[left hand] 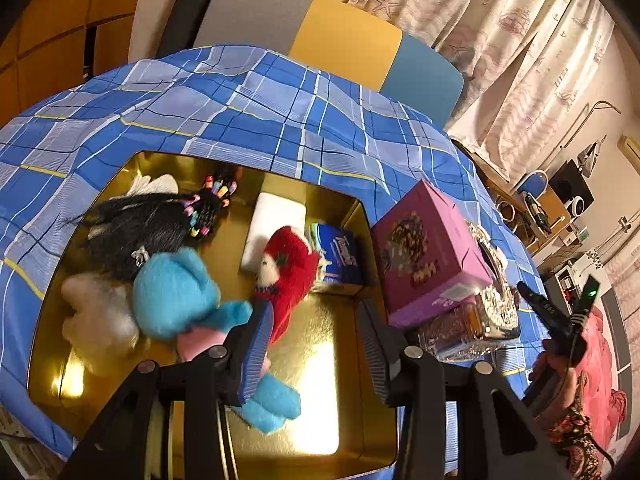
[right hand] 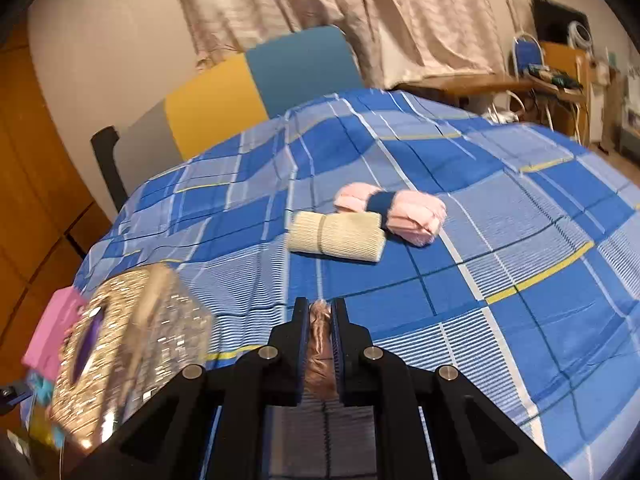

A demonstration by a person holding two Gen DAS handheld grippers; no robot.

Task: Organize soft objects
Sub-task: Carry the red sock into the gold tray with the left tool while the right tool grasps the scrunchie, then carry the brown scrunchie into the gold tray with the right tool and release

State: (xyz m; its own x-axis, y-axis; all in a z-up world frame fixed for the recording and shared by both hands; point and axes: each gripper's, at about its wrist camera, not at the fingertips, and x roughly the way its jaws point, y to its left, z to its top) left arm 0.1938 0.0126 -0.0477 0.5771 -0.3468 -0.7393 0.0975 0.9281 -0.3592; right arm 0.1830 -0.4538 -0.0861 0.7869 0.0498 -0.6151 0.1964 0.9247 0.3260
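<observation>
A brownish fuzzy soft piece is pinched between the nearly closed jaws of the right gripper, above the blue plaid bedspread. Only this view shows the beige roll and pink roll. The left wrist view alone shows the gold tray holding the blue plush and red plush; the left gripper stands half open, empty.
</observation>
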